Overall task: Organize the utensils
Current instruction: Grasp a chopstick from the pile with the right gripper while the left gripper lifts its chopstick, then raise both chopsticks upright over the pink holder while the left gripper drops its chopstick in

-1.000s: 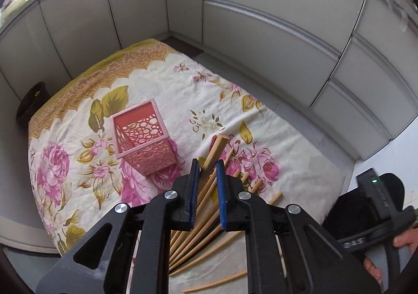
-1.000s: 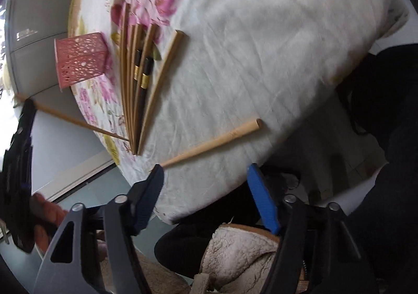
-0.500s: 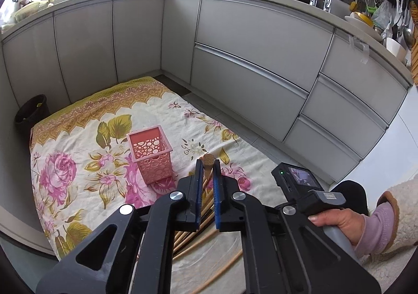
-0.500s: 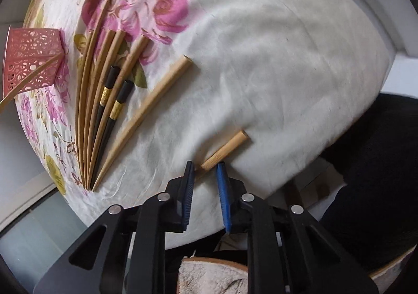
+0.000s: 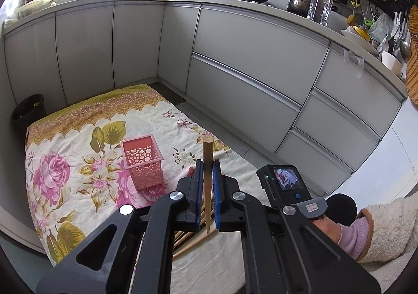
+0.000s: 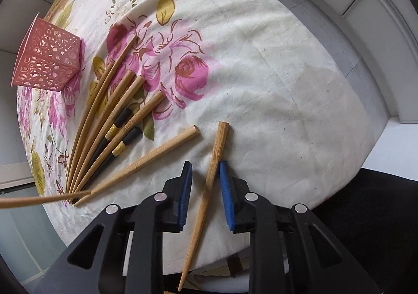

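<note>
My left gripper [image 5: 208,163] is shut on a wooden chopstick [image 5: 207,163], held upright above the floral cloth, right of the pink perforated holder [image 5: 142,160]. In the right wrist view my right gripper [image 6: 204,166] is open; a wooden chopstick [image 6: 213,160] lies between its jaws on the cloth, touching neither pad. Several more chopsticks [image 6: 109,124], two with black ends, lie fanned out to the left beside the pink holder [image 6: 47,59]. The tip of the left-held chopstick [image 6: 39,200] reaches in from the left edge.
The floral cloth [image 5: 65,163] covers a low surface on the kitchen floor. Grey cabinets [image 5: 248,72] stand behind and a black bin [image 5: 28,111] sits at the far left. The cloth's near edge [image 6: 261,241] drops off by my right gripper.
My left gripper rose and tilted up, holding its chopstick upright. My right gripper opened wider around the chopstick on the cloth, which now lies angled between the jaws.
</note>
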### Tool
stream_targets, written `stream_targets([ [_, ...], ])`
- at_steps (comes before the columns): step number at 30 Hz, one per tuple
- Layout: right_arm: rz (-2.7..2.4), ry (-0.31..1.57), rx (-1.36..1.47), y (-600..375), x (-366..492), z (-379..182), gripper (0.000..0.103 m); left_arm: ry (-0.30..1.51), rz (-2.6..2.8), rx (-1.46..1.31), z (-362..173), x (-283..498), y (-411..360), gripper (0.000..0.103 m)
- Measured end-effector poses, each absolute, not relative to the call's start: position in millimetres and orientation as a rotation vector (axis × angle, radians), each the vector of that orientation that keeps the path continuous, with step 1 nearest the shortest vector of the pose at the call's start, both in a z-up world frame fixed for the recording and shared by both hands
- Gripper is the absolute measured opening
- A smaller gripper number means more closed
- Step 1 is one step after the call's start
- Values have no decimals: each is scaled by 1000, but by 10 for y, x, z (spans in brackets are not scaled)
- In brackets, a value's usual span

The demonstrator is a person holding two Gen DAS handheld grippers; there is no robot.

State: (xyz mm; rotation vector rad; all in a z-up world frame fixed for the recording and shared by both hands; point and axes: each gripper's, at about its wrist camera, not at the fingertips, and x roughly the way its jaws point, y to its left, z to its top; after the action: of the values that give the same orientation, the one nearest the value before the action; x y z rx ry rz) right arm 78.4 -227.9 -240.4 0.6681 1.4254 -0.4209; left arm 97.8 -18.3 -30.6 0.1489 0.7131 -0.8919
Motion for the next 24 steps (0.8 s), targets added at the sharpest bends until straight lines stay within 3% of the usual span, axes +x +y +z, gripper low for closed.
stream_targets([
  [1,-413,1406,642,-2244,768,-2390,10,711,-885,148,-298,970,-195,6],
  [2,-393,1383,637,-2209,724,-2360,9,707,-879,146,-286,963,-201,6],
  [8,-294,1221,708,-2219,407,-2193,8,682,-856,86,-191,953,-154,6],
  [17,-110,818,570,-2133,201,-868,8,654,-775,-26,23,1128,-69,6],
  [24,-57,549,549,-2190,516,-74,8,567,-682,-68,346,1293,-80,6],
])
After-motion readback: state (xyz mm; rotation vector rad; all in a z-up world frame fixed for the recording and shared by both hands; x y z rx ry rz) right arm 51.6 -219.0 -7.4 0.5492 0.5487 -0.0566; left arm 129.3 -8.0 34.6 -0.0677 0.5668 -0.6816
